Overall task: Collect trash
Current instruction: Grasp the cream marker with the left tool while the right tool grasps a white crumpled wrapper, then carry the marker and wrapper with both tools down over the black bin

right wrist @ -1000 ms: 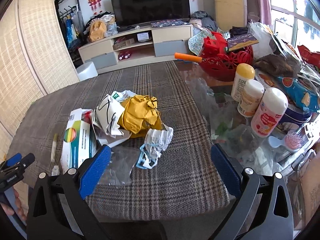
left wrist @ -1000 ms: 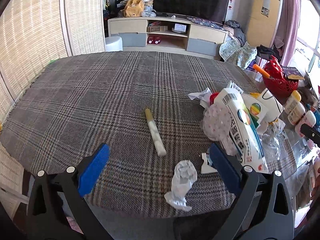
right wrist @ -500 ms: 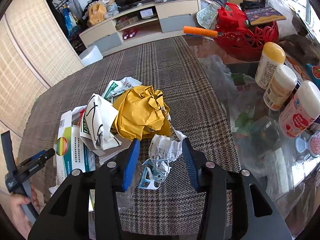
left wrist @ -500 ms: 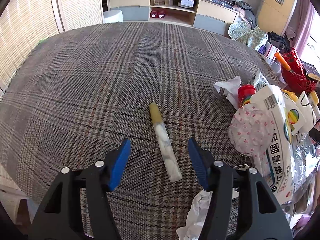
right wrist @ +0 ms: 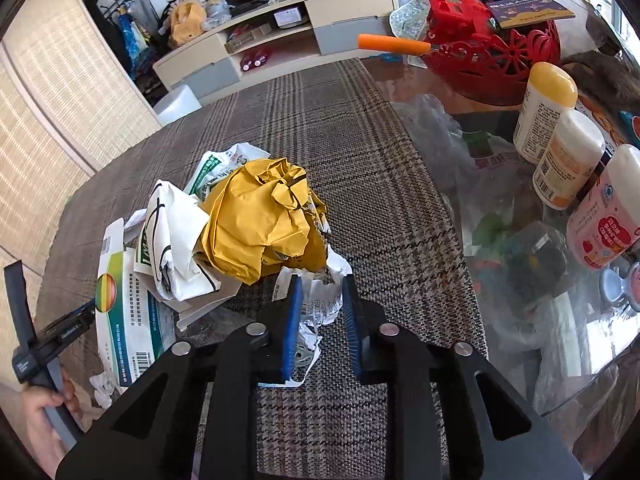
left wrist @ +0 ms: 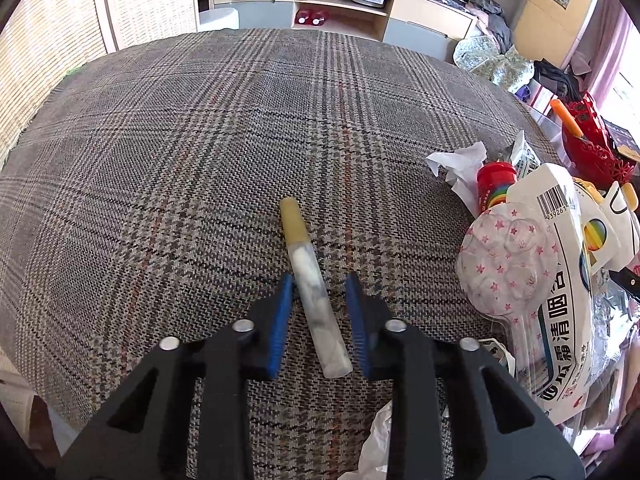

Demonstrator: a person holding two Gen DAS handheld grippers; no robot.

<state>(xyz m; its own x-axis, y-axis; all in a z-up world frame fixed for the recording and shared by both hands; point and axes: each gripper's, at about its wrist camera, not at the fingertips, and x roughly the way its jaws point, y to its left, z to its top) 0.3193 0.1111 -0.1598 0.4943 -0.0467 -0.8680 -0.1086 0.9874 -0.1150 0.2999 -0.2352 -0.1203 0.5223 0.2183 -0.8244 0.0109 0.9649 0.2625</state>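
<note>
**Tongs closing on two pieces of trash**

Left tongs (left wrist: 317, 278) sit low in the centre of their own view, pointing down at the plaid-covered desk (left wrist: 200, 160). Their jaws have just been narrowing, and a pale tube (left wrist: 313, 296) with a yellow cap lies lengthwise between the blue pads (left wrist: 280, 320). I see the left pad just beside the tube and a strip of cloth showing between the tube and the right pad, so I read them as not yet clamped. At the right edge of that frame lies a trash heap: a tissue (left wrist: 456, 160), a red cap (left wrist: 494, 184), a star-printed plastic piece (left wrist: 508, 264) and a printed packet (left wrist: 560, 320).

Right tongs (right wrist: 320, 280) are at lower centre of their view, and they too have just been narrowing. A crumpled receipt (right wrist: 320, 304) fills the gap between the pads. I cannot tell whether the pads press on it. Just above it in the frame is a wad of yellow paper (right wrist: 260, 224), touching a white bag (right wrist: 172, 240) to its left, with a box (right wrist: 132, 320) below the bag. At lower left of this frame I see a hand (right wrist: 44, 412) gripping the other tool's handle. Three bottles (right wrist: 572, 160) stand on bare glass at the right, below a red basket (right wrist: 500, 56) at upper right.
</note>
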